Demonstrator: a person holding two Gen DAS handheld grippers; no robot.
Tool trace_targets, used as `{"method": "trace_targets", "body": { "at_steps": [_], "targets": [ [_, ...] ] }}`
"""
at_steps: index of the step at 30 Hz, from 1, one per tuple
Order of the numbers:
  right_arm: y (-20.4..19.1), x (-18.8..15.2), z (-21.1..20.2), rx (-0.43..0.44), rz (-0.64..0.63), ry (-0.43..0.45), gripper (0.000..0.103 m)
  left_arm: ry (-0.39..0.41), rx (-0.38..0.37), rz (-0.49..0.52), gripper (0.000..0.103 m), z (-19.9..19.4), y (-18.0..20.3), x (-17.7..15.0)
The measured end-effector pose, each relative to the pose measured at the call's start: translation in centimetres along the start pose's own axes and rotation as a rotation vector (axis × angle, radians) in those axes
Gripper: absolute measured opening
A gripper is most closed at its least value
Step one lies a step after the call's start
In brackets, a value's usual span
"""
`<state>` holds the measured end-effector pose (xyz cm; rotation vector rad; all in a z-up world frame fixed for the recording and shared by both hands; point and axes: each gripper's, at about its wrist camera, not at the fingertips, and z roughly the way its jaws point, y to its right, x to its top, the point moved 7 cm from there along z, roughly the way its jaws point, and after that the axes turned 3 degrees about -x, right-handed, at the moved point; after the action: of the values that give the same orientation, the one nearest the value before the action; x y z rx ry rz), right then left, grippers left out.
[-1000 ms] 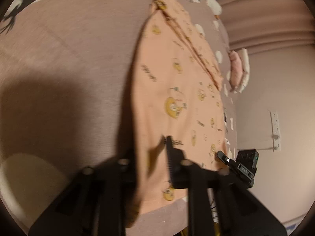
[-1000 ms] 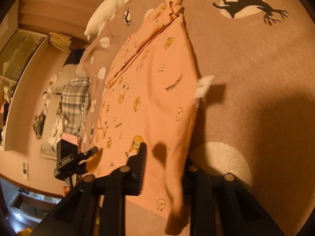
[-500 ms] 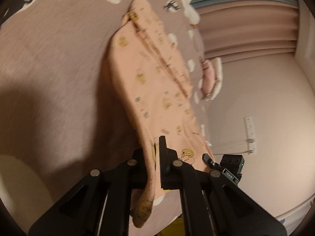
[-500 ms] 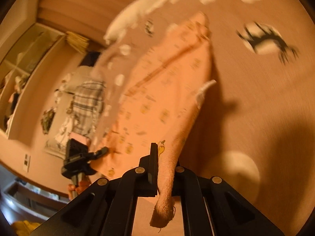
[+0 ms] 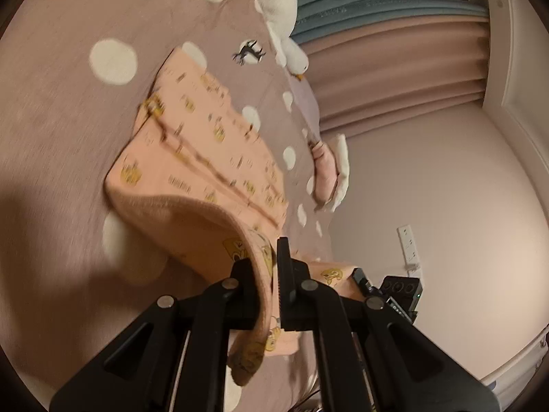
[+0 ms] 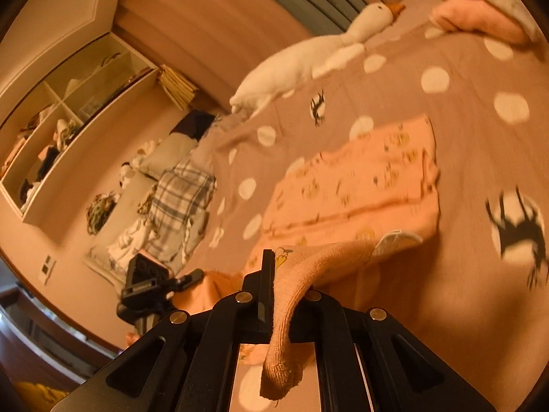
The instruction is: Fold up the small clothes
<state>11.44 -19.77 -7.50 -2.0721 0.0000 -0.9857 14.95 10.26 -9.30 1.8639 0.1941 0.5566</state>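
On the mauve bedspread with white polka dots [image 5: 68, 158], the small peach cotton garment printed with yellow cartoon ducks [image 5: 206, 151] lies lengthwise, its long axis running away from both grippers toward the white plush goose [image 6: 308, 58] by the curtains. The near end is lifted off the bed and curls back over itself. On the left, the black left gripper [image 5: 274, 267] has its jaws clamped on one near corner, the hem drooping below the fingers. To the right, the black right gripper [image 6: 284, 274] is closed tight on the other corner, a ribbed edge hanging down between its fingers. A white care label [image 6: 394, 240] sticks out from the raised fold.
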Motion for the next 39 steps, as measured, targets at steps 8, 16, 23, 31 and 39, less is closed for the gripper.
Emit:
{"method": "trace_targets", "body": {
  "at_steps": [8,16,23,31,39],
  "targets": [
    [0.9,3.6,1.1,-0.014,0.007,0.041,0.005,0.039,-0.002,0.026,0.004,1.3,1.2,4.7],
    [2.9,7.4,2.7,-0.042,0.038,0.082,0.005,0.066,-0.003,0.03,0.004,3.7,1.1,9.7],
    [6.8,10.6,5.8,-0.091,0.13,0.085,0.005,0.072,0.046,-0.005,0.004,7.6,-1.5,14.5],
    [13.1,11.7,10.9,-0.157,0.315,-0.023,0.005,0.093,0.17,-0.092,0.004,10.6,-7.0,18.1],
    [16.0,10.8,12.6,-0.227,0.376,-0.123,0.035,0.023,0.203,-0.116,0.014,11.7,-9.3,18.3]
  ]
}}
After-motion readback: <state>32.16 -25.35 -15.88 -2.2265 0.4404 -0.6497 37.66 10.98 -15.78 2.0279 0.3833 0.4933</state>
